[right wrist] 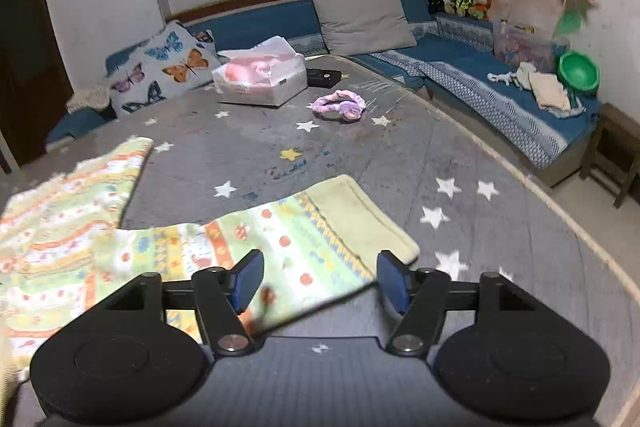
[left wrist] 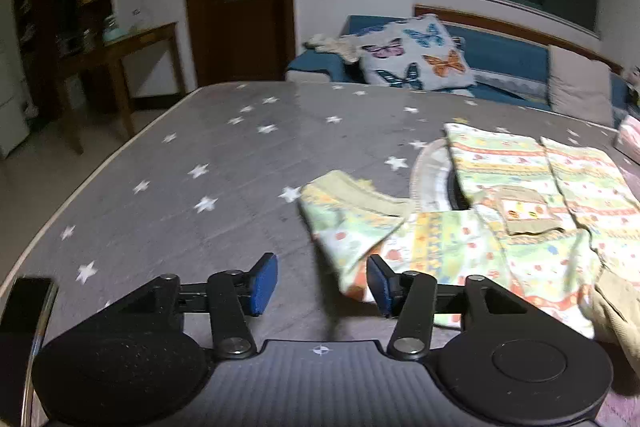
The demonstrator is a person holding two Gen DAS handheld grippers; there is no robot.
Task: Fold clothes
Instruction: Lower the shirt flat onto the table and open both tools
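Garment [right wrist: 288,247] sleeve between wide right hand-held gripper [right wrist: 320,279]; left hand-held gripper [left wrist: 322,277] wide, beside.

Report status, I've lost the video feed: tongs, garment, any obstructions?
Left tongs open, right tongs open, both empty. Patterned garment flat on star mat, sleeve between right tongs. Purple headband far off, not in the way.

Grey star-print bed [right wrist: 360,163] carries the patterned pyjama top [right wrist: 280,247] near, a purple headband [right wrist: 340,105] farther, a bagged white box [right wrist: 260,79] beyond.
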